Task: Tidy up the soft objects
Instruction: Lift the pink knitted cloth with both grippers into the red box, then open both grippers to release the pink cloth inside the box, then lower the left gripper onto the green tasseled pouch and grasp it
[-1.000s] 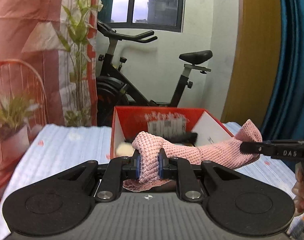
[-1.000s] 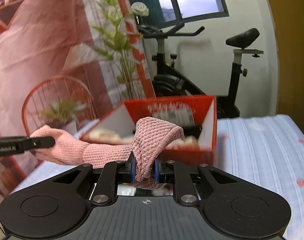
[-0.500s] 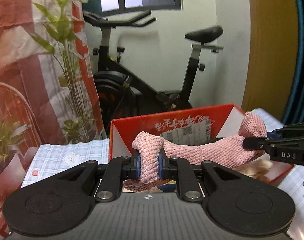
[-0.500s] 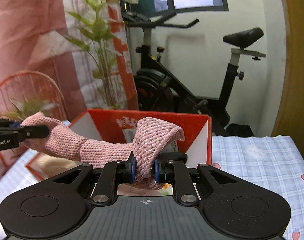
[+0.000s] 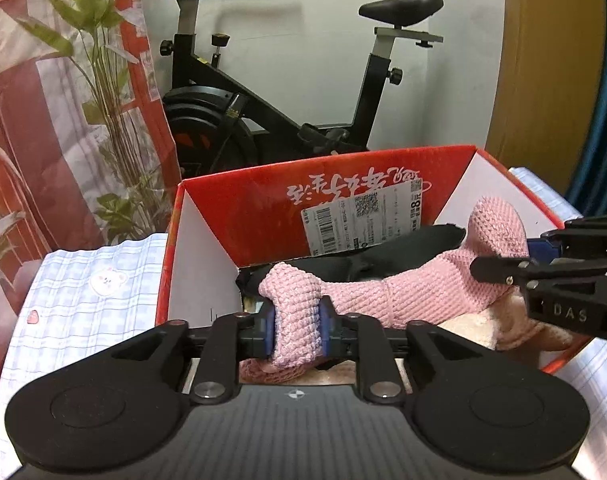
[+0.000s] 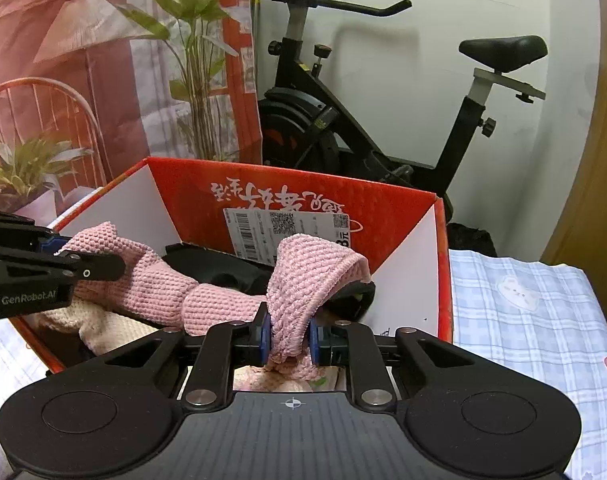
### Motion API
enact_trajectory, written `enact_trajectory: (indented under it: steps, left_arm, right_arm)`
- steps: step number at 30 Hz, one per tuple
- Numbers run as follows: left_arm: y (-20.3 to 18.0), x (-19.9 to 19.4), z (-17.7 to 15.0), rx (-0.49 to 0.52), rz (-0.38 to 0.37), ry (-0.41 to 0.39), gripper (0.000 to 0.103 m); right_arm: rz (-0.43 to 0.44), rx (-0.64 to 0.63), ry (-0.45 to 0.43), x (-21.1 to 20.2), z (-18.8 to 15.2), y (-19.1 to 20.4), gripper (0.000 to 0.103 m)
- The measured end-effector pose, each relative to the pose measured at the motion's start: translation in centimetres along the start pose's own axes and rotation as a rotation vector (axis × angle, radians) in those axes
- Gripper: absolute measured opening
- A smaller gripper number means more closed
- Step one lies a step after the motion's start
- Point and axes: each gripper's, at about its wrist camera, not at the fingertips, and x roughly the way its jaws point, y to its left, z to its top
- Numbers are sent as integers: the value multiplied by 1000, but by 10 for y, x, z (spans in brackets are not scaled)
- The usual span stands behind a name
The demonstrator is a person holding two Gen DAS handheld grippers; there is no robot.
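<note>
**Pink knit piece held at both ends above the open red box**

From left to right: your left gripper (image 5: 296, 330) is clamped on one end of the pink knit piece (image 5: 403, 296), its blue pads pinching the fabric. The piece runs sideways from that grip to your right gripper (image 6: 289, 338), which is likewise closed on the opposite end. Its long axis lies across both views, roughly parallel to the printed back wall of the red box (image 5: 263, 208). Each gripper is at its own end, so neither is nearer the piece. The span hangs over the box interior, above a black soft item (image 5: 383, 252) and a cream plush item (image 5: 471, 328) already inside. Judged from this, the coming move is a straight lowering and release, and the piece sits directly over the opening. The box rests on a pale blue checked cloth (image 6: 523, 320). Beyond it stand an exercise bike (image 6: 343, 120), a leafy plant (image 6: 191, 80) and a white wall.
</note>
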Motion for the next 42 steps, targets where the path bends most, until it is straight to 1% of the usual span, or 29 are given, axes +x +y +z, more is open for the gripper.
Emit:
enact_trajectory:
  steps: [1, 2, 3, 4, 5, 6, 7, 8, 9, 10, 12, 13, 15, 20, 23, 26, 30, 34, 39, 42]
  left_arm:
    - [-1, -1, 1, 0, -8, -8, 30]
    - [0, -3, 1, -1, -13, -16, 40]
    - [0, -6, 0, -1, -15, -24, 53]
    - [0, -9, 1, -4, -14, -32, 58]
    - [-1, -10, 2, -6, -10, -42, 62]
    - [-1, -15, 2, -7, -10, -55, 62]
    - [-2, -17, 3, -9, -12, -61, 62]
    - [-2, -21, 4, -12, -14, -66, 63]
    - [-2, -25, 4, -18, -14, -72, 66]
    - [-3, -30, 4, -23, -11, -78, 68]
    - [-4, -41, 2, -29, -9, -98, 79]
    - [-5, -47, 1, -31, -7, -109, 82]
    - [-6, -60, -3, -38, -1, -129, 90]
    - [-8, -84, -23, -67, -9, -133, 93]
    - [-10, -96, -41, -86, -11, -127, 94]
    - [-13, -106, -59, -105, -26, -118, 95]
    - [-17, -113, -85, -113, -27, -104, 95]
    - [-19, -113, -104, -127, -38, -82, 95]
    - [-19, -104, -120, -148, -50, -56, 95]
    - [-21, -100, -129, -148, -61, -44, 92]
  right_arm:
    - [-1, -2, 1, 0, 0, 0, 23]
    - [-3, -3, 0, -1, -1, 0, 26]
    - [-7, -4, -2, -3, -1, 0, 30]
    - [-7, -4, -6, -5, -2, -1, 31]
    - [-7, -3, -12, -8, -2, -1, 34]
    - [-15, -1, -20, -11, -2, -1, 42]
    - [-23, 1, -26, -14, -2, -1, 46]
    - [-27, 1, -32, -17, -1, -2, 54]
    - [-31, 0, -42, -21, -1, -2, 58]
    - [-35, -2, -52, -27, 0, -1, 61]
    - [-44, -10, -65, -36, 0, 0, 70]
    - [-46, -13, -71, -41, 0, 1, 73]
    - [-50, -19, -88, -53, -1, 2, 87]
    - [-30, -27, -137, -83, -12, 6, 101]
    - [-9, -24, -151, -100, -24, 7, 101]
    - [-2, -45, -165, -116, -37, 12, 101]
    - [23, -69, -175, -131, -57, 18, 100]
    - [54, -82, -138, -134, -80, 26, 96]
    - [92, -82, -54, -121, -107, 37, 83]
    - [110, -62, -24, -114, -121, 42, 80]
